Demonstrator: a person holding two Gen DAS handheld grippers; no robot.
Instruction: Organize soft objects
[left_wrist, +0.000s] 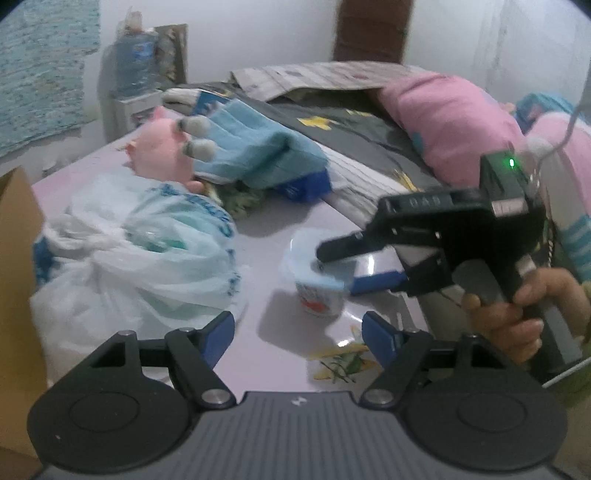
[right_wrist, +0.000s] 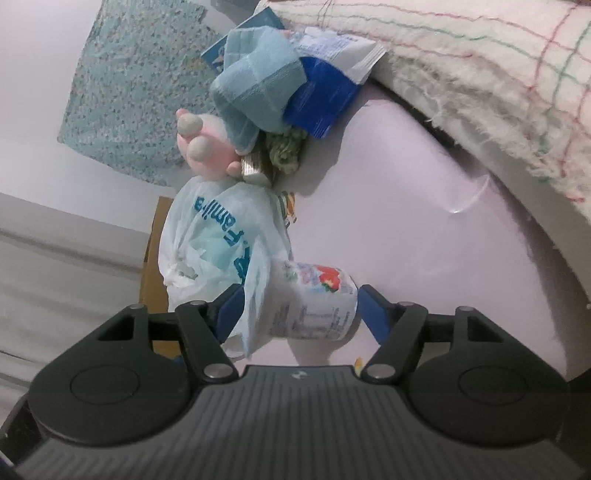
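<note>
Right wrist view showed the right claw spread around a yogurt cup standing on the desk, beside a plastic bag; the left claw hung open.

cup: white yogurt pot with red fruit print and pale blue rim, upright on the pink table, between the right gripper's spread fingers
bag: crumpled white plastic, blue lettering, knotted, just left of the cup
plush: pink, with grey nubs, lying beyond the bag
cloth: light blue, folded, draped against the plush, resting over a blue packet
green bundle: small, fuzzy, tucked under the cloth
</note>
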